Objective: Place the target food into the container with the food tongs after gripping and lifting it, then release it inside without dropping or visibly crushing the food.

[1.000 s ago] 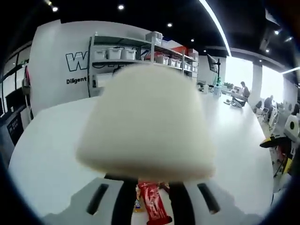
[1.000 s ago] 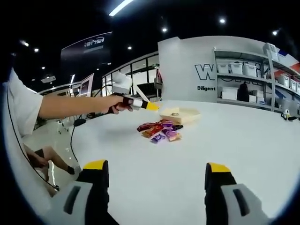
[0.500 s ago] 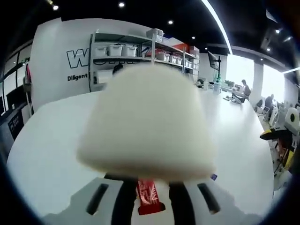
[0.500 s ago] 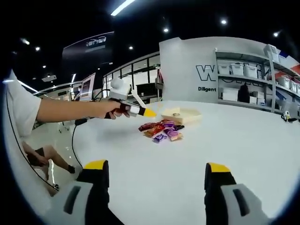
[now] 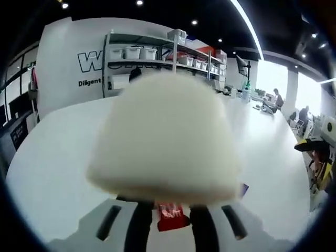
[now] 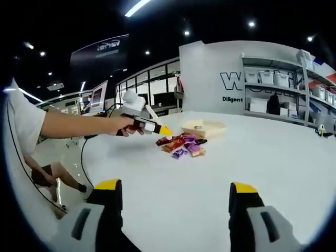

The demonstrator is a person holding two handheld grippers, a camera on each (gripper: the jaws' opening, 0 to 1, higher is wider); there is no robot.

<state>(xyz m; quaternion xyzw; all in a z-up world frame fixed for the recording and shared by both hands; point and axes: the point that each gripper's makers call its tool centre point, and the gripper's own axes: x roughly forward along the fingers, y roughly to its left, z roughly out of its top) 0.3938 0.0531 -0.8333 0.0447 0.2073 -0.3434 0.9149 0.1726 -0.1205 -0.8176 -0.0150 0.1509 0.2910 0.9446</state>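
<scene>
left gripper: seen from the right gripper view, it's held out over the counter in the person's hand, yellow tip pointing at the snack pile, close to it
left fingers: two dark bars coming up from the bottom of the left gripper view, and their ends vanish behind the white block, so honestly can't tell if they're clamped on it or just apart
white block: big, pale, soft-edged and super blurry, sitting right in front of the lens just above the left fingers; can't make out what it is
right gripper: low over the counter, facing the pile from well back
right fingers: yellow-tipped, wide apart, just bare counter between them
snack pile: small heap of red, purple and orange wrapped snacks lying on the counter, just beside the container on its near side
red wrapper: peeks out between the left fingers, under the white block, lying on the counter
container: shallow beige dish on the counter behind the pile, with something pale in it, too small to tell what
background: shelves with white bins against a white wall with lettering
</scene>
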